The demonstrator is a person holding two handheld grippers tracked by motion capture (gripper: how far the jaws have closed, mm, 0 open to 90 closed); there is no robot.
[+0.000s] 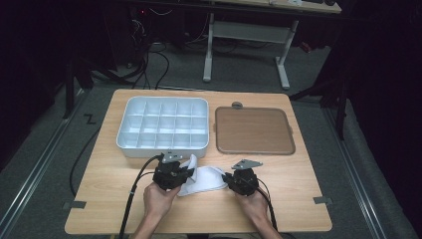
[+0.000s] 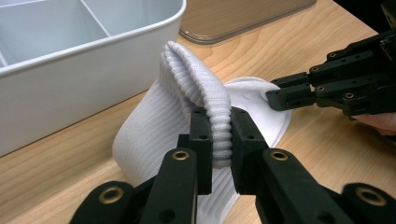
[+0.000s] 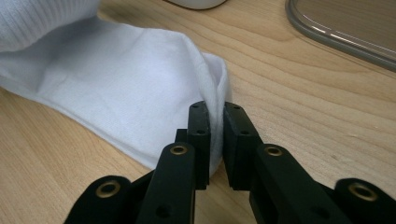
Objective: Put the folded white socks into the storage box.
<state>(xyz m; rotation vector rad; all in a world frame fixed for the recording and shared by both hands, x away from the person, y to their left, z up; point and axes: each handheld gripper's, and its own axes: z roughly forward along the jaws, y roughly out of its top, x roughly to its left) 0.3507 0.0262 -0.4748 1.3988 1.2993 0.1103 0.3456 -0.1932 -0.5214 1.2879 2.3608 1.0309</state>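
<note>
White ribbed cotton, a sock [image 1: 201, 179], is being held low in the centre of the high view, stretched between the two tools on the pale wooden table [image 1: 298, 199]. In the left gripper view, the thick ribbed cuff [image 2: 205, 100] is being clenched between the black jaws of the left gripper [image 2: 220, 140] and lifted off the wood, just beside the wall of the white plastic divided organiser tray [image 2: 70, 70] at the upper left of that frame. In the right gripper view, the smooth toe end [image 3: 215, 88] is being pinched by the right gripper [image 3: 215, 140], whose jaws are closed on a thin fold of fabric at the lower centre. The rest of the sock is being left resting on the wood. A brown square lid with a clear rim [image 1: 254, 130] is lying at the right of the tray in the high view.
</note>
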